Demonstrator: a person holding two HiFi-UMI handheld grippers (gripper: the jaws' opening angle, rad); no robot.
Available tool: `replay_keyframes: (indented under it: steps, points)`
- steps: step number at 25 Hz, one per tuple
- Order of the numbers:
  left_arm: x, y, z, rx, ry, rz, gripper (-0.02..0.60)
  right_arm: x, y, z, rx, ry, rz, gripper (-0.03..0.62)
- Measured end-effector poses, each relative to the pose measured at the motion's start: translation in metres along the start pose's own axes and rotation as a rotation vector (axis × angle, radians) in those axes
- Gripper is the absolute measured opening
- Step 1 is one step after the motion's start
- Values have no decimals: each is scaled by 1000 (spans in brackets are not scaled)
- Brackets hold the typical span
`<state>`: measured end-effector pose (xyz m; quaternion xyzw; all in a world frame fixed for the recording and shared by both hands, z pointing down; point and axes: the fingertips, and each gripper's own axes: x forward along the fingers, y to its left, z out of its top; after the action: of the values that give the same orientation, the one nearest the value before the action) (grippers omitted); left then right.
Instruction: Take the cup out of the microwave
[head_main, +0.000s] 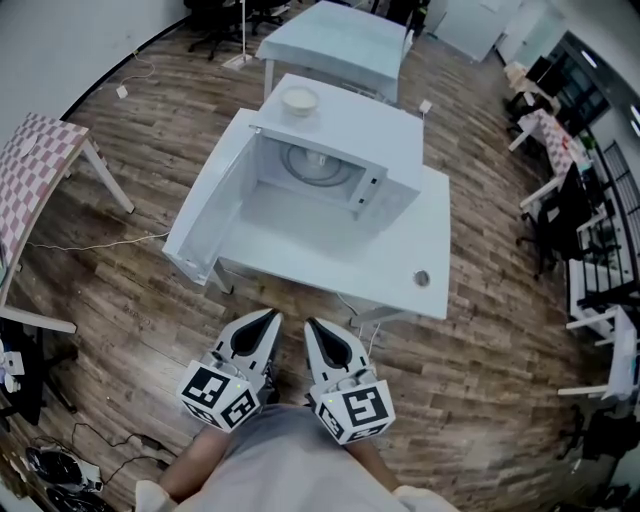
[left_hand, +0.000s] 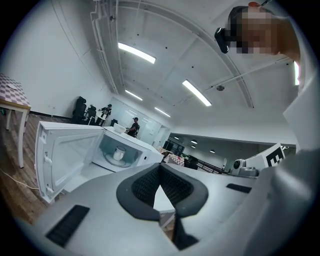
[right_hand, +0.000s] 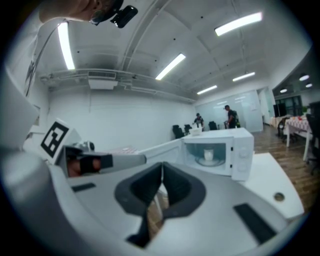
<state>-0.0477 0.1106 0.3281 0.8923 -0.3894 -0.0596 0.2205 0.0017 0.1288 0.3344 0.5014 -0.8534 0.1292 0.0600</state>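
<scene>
A: Where's our cup?
B: Small, white, upright on the turntable inside the open microwave — well ahead of us. Probably light, rigid, slick and breakable, so we'd pinch its wall gently near the rim.
A: Jaws?
B: Left gripper and right gripper — both pressed together, holding nothing.
</scene>
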Motion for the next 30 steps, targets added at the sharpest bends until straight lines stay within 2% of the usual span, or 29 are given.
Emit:
replay_keyframes:
  steps: [7, 17, 30]
  points:
    - [6, 23, 21, 14, -29, -38, 15, 29, 7, 14, -27, -37, -25, 23]
    - [7, 31, 30, 32, -30, -85, 15, 28, 0, 29, -10, -137, -147, 23]
    - [27, 48, 37, 46, -10, -109, 15, 57, -15, 31, 14, -143, -154, 23]
